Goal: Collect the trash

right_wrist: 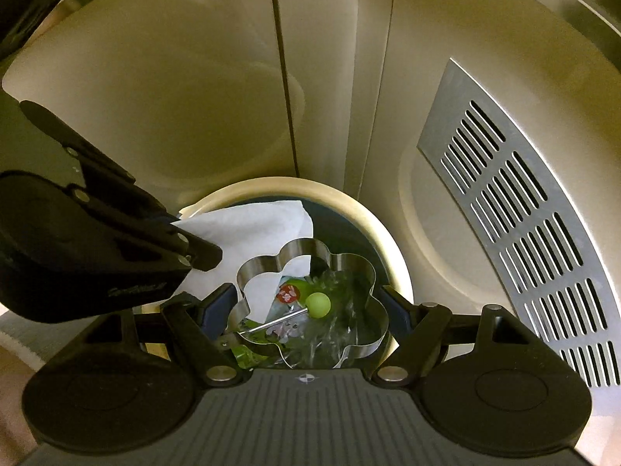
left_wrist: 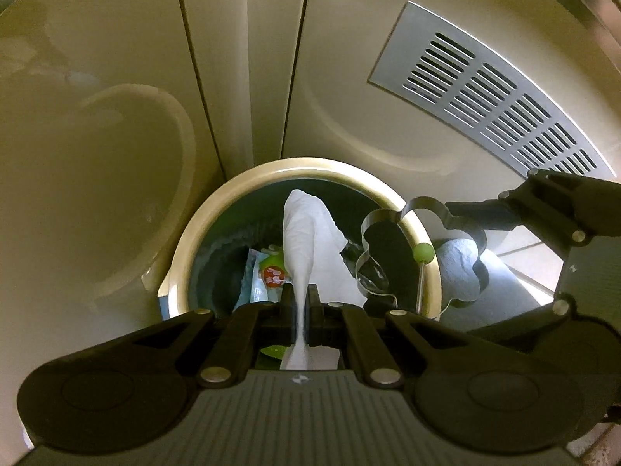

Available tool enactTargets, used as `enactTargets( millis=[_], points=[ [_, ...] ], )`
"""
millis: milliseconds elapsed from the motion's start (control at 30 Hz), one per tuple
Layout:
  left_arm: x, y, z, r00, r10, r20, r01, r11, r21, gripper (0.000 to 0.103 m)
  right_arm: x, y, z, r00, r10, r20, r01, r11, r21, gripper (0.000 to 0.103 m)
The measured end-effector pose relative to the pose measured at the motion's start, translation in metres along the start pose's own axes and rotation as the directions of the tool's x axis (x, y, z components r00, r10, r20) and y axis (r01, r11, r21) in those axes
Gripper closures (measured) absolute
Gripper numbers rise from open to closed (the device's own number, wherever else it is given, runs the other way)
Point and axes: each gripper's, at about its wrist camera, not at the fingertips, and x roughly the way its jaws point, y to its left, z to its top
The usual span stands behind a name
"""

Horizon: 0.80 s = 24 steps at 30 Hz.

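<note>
A round bin with a cream rim (left_wrist: 217, 209) (right_wrist: 388, 240) stands below both grippers and holds green and blue wrappers (left_wrist: 268, 272) (right_wrist: 289, 294). My left gripper (left_wrist: 300, 299) (right_wrist: 211, 254) is shut on a white paper tissue (left_wrist: 306, 233) (right_wrist: 252, 229) that hangs over the bin's opening. My right gripper (right_wrist: 312, 306) (left_wrist: 462, 209) is shut on a flower-shaped metal ring (right_wrist: 349, 272) (left_wrist: 462, 272) with a thin handle ending in a green ball (right_wrist: 318, 305) (left_wrist: 422, 252), held above the bin's right side.
Glossy beige cabinet panels (left_wrist: 240, 77) (right_wrist: 318, 77) rise right behind the bin. A metal vent grille (left_wrist: 496, 93) (right_wrist: 524, 240) is set in the right panel. Pale tiled floor (left_wrist: 531, 248) shows at the right.
</note>
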Motion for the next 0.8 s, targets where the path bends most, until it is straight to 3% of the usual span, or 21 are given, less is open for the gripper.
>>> enactTargets(
  millis=[133, 200, 267, 333, 433, 567, 800],
  points=[
    [0.004, -0.001, 0.004, 1.000, 0.012, 0.015, -0.012, 1.000, 0.007, 0.093, 0.003, -0.001, 0.003, 1.000, -0.003, 0.007, 0.003, 1.000, -0.003, 0.021],
    [0.004, 0.000, 0.006, 0.999, 0.036, 0.030, -0.036, 0.999, 0.012, 0.074, 0.005, 0.002, 0.002, 1.000, -0.014, 0.009, 0.014, 1.000, -0.018, 0.021],
    [0.000, 0.004, 0.007, 0.997, 0.052, 0.056, -0.052, 0.999, 0.002, 0.022, 0.004, 0.001, -0.001, 1.000, -0.024, 0.018, 0.025, 0.999, -0.029, 0.014],
    [-0.004, 0.010, 0.006, 0.997, 0.059, 0.057, -0.056, 0.998, -0.041, 0.000, -0.001, 0.001, -0.004, 0.999, -0.005, 0.035, 0.006, 0.999, -0.032, 0.006],
    [-0.007, 0.018, 0.002, 1.000, 0.005, 0.030, -0.003, 0.997, -0.075, 0.000, -0.010, 0.004, -0.008, 0.998, -0.002, 0.062, 0.004, 0.999, -0.038, 0.005],
    [-0.020, 0.019, -0.005, 0.999, 0.012, 0.036, -0.008, 0.996, -0.089, 0.000, -0.024, 0.006, -0.012, 0.997, -0.002, 0.080, 0.006, 0.998, -0.059, 0.005],
    [-0.055, -0.003, -0.026, 0.991, 0.090, 0.097, -0.086, 0.995, -0.047, 0.000, -0.062, 0.019, -0.032, 0.993, -0.044, 0.111, 0.051, 0.997, -0.061, 0.004]
  ],
)
